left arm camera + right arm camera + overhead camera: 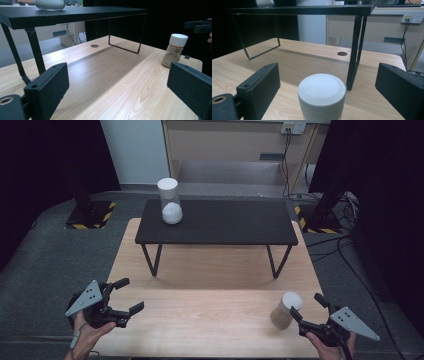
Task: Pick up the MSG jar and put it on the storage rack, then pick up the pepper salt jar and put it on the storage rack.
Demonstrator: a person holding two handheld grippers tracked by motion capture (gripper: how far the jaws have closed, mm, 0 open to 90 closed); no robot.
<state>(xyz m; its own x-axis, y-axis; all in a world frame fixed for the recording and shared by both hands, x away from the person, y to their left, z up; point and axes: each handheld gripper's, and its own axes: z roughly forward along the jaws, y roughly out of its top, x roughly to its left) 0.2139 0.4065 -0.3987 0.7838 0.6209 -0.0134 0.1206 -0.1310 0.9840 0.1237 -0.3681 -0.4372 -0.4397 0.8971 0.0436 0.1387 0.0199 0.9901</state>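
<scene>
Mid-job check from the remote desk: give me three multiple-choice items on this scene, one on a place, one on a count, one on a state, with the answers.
1. Where does the white-capped glass jar of brown powder stand?
A. On the black shelf
B. On the light wooden tabletop, near the right gripper
C. On the grey floor

2. How many white-capped jars are in the high view?
A. One
B. Two
C. Four

3. How do the right gripper jaws stand around that jar?
A. Open, pads clear of it
B. Clamped on its cap
C. Shut, with the jar lying on its side

Answers:
1 B: the jar sits on the light wooden tabletop, just ahead of the right gripper.
2 B: the brown-powder jar, plus a jar of white powder on the black metal-legged shelf.
3 A: in the right gripper view a gap shows on both sides of the cap.
</scene>
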